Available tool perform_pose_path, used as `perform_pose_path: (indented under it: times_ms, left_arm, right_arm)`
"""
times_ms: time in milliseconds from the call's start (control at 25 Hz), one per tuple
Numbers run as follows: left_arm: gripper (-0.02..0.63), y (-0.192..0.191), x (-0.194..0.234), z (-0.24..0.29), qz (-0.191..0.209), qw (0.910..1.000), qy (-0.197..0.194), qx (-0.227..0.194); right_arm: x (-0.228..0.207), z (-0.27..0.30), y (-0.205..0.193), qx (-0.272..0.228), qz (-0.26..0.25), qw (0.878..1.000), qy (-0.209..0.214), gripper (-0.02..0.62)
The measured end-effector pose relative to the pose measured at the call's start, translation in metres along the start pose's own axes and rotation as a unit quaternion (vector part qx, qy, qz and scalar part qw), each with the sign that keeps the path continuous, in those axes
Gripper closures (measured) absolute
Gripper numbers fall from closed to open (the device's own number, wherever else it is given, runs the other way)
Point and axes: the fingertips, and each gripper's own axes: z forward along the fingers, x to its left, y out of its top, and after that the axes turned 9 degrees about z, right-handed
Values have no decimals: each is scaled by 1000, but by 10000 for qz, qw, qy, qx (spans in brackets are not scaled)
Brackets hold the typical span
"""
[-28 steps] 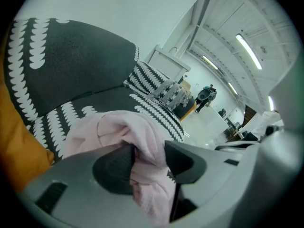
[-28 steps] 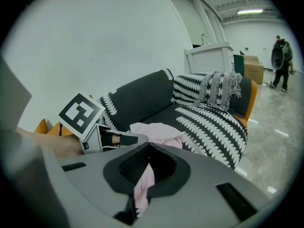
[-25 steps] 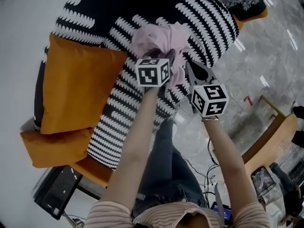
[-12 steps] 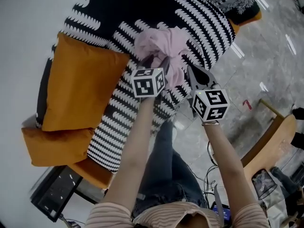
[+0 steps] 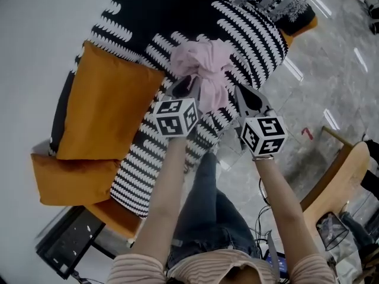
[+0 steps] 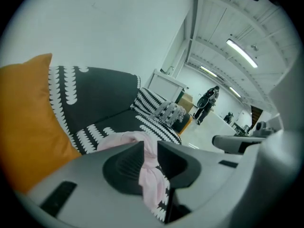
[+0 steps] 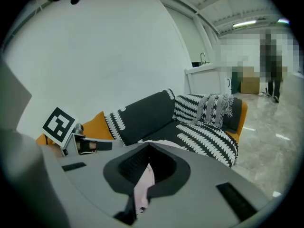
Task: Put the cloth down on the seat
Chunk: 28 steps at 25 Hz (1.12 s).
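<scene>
Pink cloth (image 5: 204,61) lies on sofa seat (image 5: 249,28), top mid of frame. L tongs (image 6: 150,146) closing w/ cloth between, not squeezed. R tongs (image 7: 149,145) pinch cloth edge.

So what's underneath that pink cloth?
A black-and-white patterned throw spread over the sofa seat. The patch directly beneath the pink cloth is covered, so it can't be seen.

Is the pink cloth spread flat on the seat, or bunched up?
Bunched up. The pink cloth lies in a crumpled heap on the patterned seat, with folds and a trailing tail, not flat.
</scene>
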Motion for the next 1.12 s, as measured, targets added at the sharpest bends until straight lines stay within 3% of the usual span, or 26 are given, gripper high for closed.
perform_pose_path:
  times_ms: [400,1120]
  left_arm:
    - [591,34,-28,-69,128,9981,-51,-603]
    - [594,77,-106,-201,619,9842,-270,-1638]
  right_arm:
    - [26,-50,30,-451,-73,9987,231,588]
    - [83,-172,55,-1116,-391,9915,546,588]
